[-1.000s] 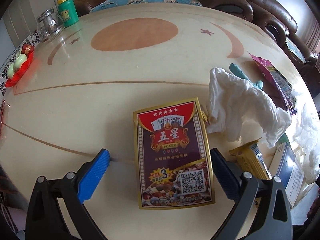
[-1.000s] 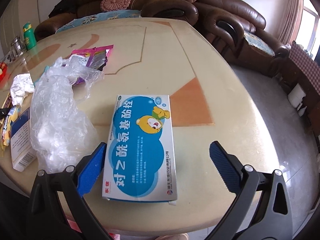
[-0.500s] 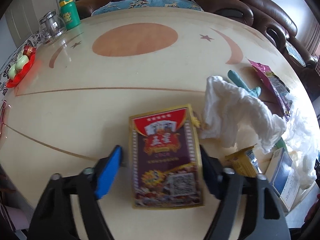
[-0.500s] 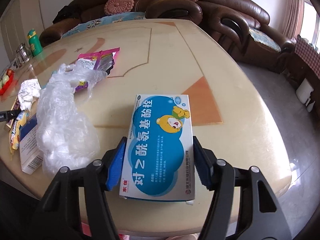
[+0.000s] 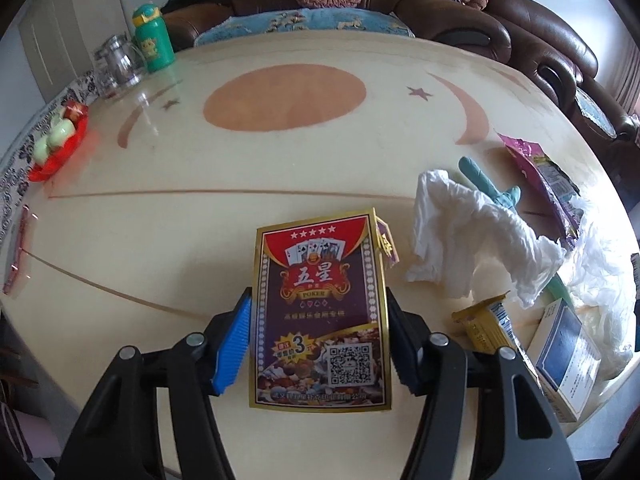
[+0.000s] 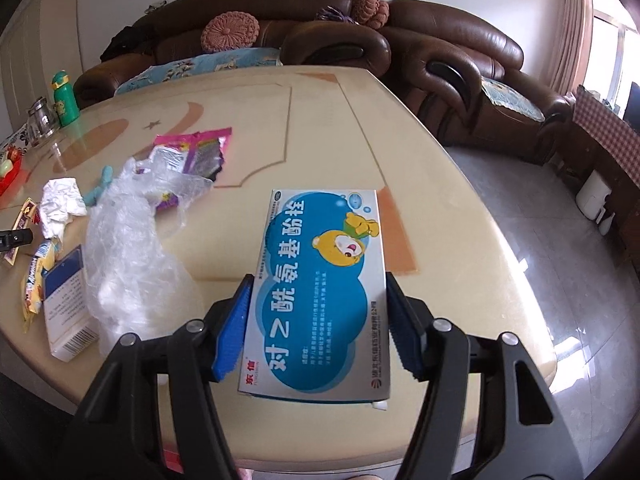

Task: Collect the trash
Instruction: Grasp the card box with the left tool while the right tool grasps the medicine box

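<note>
While both tongs hover over tabletop [image 5: 168,208]: left tongs [image 5: 318,340] clamped on card box [image 5: 320,312], right tongs [image 6: 316,332] gripping medicine box [image 6: 320,292].

Playing-card box [image 5: 320,312] reads "五星", "POKER" and a "3", with a QR code. Blue medicine box [image 6: 320,296], to the right, reads "对乙酰氨基酚栓".

The left gripper [image 5: 318,336] is clamping a red and purple playing-card box with gold edging [image 5: 320,312] on the cream table [image 5: 180,220]. A crumpled white tissue [image 5: 472,240] is lying just beside the box.
</note>
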{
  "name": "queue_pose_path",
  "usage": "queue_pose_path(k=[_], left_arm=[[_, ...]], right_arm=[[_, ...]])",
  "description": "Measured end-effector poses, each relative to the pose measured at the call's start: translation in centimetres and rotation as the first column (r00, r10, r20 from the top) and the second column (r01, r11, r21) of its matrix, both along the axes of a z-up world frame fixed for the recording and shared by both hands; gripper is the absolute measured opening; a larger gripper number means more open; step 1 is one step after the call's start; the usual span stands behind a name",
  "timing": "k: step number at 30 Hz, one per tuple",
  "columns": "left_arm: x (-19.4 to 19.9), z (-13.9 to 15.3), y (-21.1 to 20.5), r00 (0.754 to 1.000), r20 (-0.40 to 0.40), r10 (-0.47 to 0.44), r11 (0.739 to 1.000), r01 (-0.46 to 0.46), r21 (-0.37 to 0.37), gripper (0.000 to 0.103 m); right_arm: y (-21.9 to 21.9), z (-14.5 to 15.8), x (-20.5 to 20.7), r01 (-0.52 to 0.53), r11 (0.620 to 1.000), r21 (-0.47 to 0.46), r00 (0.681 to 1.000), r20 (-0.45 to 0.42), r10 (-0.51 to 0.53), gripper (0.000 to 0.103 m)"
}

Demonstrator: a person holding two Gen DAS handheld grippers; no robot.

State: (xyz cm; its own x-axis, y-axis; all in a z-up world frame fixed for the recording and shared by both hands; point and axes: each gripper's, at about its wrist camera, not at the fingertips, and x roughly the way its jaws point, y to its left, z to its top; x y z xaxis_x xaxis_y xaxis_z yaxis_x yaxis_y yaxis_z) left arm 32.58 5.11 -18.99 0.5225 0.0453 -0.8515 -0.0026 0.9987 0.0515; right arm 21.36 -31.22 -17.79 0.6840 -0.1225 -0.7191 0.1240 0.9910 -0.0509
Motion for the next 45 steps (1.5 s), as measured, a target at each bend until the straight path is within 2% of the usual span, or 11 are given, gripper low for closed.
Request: queue_pose_path(k=[6,11,20,30,38,45], left_arm=[[-0.9,1.2,-0.5,1.000,0.013,-0.021,1.000,0.021,-0.003,0.059],[-1.9,2.8,-0.8,0.999,0.039,-0.038,0.999,0.038,0.001,0.059],[-6.5,6.9,-2.0,0.990,0.107,-0.096,0.995,0.096,0.007,0.059],[-13.3,10.4,-2.3,0.978,0.151,-0.146,0.989,0.147,0.008,0.059],[-18.2,13.2,-2.0,0.966,0.196,-0.168,0.985,0.175,-0.016,0.060],[-21.6,14.5,-2.1,0.957,0.213,-0.196,0.977,0.208,-0.038,0.060]], right_arm=[[1.0,0.8,0.0,-0.018,1.000,-0.012,1.000,0.014,0.018,0.062],[2.2,2.6,-0.5,-0.036,0.999,-0.028,0.998,0.049,0.037,0.062],[6.3,6.3,-2.5,-0.122,0.992,-0.034,0.987,0.100,0.125,0.062],[10.8,10.7,-7.3,-0.226,0.973,-0.042,0.959,0.166,0.230,0.062],[12.6,13.8,-11.4,-0.269,0.962,-0.055,0.940,0.204,0.274,0.062],[13.5,15.1,-14.9,-0.304,0.951,-0.065,0.927,0.211,0.311,0.062]])
